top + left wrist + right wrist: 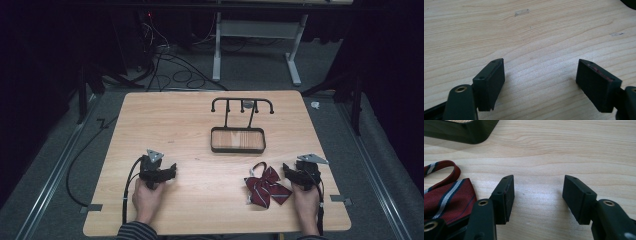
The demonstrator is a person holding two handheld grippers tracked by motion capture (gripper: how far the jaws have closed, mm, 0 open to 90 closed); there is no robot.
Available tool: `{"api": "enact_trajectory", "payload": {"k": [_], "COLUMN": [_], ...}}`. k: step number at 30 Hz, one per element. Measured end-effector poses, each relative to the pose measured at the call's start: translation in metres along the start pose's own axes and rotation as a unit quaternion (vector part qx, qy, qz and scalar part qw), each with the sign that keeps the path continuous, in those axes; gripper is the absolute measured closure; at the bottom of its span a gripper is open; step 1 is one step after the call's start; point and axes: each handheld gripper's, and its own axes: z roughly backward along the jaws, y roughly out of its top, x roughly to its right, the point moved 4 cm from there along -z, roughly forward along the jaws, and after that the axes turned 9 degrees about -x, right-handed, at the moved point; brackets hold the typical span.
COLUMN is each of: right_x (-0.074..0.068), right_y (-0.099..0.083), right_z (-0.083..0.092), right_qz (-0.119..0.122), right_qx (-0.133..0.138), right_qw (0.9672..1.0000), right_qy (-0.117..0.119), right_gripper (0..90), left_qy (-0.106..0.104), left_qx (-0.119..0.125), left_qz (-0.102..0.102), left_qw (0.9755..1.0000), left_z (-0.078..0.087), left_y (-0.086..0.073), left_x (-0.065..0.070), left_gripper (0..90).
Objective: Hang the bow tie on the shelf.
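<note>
A dark red bow tie (266, 186) with navy and white stripes lies flat on the wooden table (190, 125), front right. Its strap loop (445, 168) and one wing (447, 200) show in the right gripper view. My right gripper (289, 171) rests on the table just right of the tie, open, with bare wood between its jaws (538, 195). My left gripper (172, 171) sits at the front left, open over bare wood (540, 80). A black wire stand (240, 127) with hooks and a wooden tray base stands at mid-table.
The stand's dark base corner (466, 131) lies ahead and left of the right gripper. Beyond the table's far edge are a white desk frame (255, 45) and loose cables (170, 65) on the floor. Black cables trail from both grippers off the front edge.
</note>
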Motion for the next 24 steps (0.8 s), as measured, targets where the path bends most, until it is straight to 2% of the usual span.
{"api": "enact_trajectory", "payload": {"k": [19, 24], "right_x": [-0.0009, -0.0011], "right_y": [-0.0003, -0.0013], "right_z": [0.0004, 0.0015], "right_qz": [0.001, 0.005], "right_qx": [0.000, 0.004], "right_qw": [1.0000, 1.0000], "right_qy": [0.001, 0.002], "right_gripper": [44.6, 49.1], "left_qy": [-0.001, 0.000], "left_qx": [0.000, 0.001], "left_qz": [0.001, 0.001], "left_qw": [1.0000, 1.0000], "left_z": [0.0001, 0.0000], "left_y": [-0.0001, -0.0001], "left_x": [0.0001, 0.0001], "left_gripper": [23.5, 23.5]}}
